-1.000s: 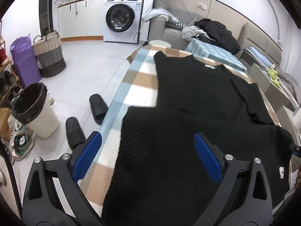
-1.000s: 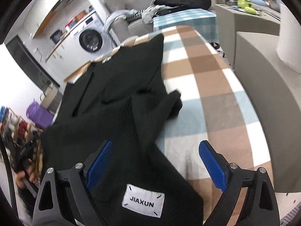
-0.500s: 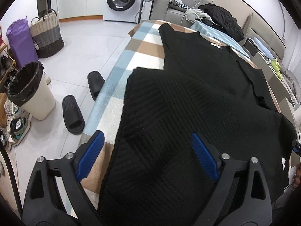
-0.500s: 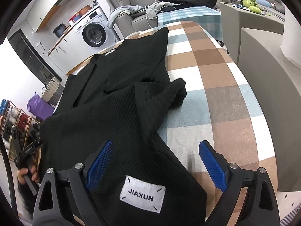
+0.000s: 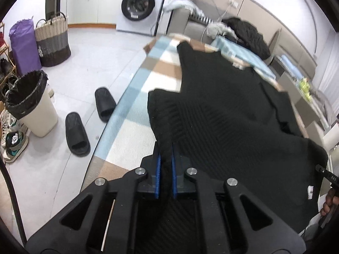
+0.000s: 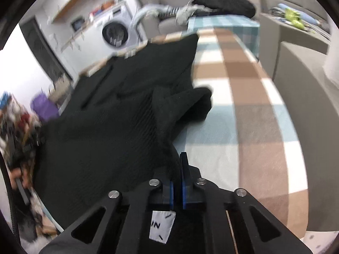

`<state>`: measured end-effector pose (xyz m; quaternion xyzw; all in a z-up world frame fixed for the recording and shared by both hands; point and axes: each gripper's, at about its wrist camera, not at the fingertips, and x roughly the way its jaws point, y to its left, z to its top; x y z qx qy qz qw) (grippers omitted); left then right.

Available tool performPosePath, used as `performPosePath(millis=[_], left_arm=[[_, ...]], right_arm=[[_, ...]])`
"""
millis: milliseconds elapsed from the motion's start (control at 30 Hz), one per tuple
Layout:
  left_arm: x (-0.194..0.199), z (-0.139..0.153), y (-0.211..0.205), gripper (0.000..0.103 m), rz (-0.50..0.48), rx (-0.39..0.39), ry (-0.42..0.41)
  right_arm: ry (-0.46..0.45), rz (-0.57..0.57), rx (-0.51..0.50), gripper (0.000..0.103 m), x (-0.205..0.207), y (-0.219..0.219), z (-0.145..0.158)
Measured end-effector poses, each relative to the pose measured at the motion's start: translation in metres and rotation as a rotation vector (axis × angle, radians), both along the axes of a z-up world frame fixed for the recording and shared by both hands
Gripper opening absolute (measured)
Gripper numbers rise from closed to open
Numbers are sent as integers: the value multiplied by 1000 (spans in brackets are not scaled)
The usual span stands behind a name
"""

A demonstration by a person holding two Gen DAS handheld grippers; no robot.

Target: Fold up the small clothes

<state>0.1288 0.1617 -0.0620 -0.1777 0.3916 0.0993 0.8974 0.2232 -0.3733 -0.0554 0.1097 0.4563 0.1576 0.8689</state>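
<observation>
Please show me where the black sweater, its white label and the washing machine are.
black sweater (image 5: 222, 114), left wrist view, ribbed middle.
white label (image 6: 161, 226), right wrist view, its centre.
washing machine (image 5: 138, 5), left wrist view, round door.

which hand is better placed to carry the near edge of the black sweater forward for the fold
Neither clearly: both must move together. The left gripper and right gripper have each just closed on the black sweater at its near edge, one toward each side.

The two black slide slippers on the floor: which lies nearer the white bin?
The nearer-camera black slipper, close beside the bin; the other slipper lies by the table's edge.
</observation>
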Motion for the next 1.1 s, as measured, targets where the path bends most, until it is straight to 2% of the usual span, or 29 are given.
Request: performPosePath(millis=[167, 433, 800, 967, 1100], left_arm=[[-19, 24, -7, 5, 2, 17, -92], [-72, 50, -23, 5, -12, 29, -188], [-157, 76, -34, 5, 7, -12, -278], [-175, 88, -42, 5, -8, 2, -292], [-167, 90, -40, 5, -6, -4, -278]], right_arm=[[-112, -32, 142, 4, -9, -20, 19], [-210, -10, 268, 4, -41, -35, 35], [-301, -30, 342, 4, -93, -65, 51], [-328, -44, 361, 4, -111, -76, 63], [-320, -48, 345, 4, -109, -75, 69]])
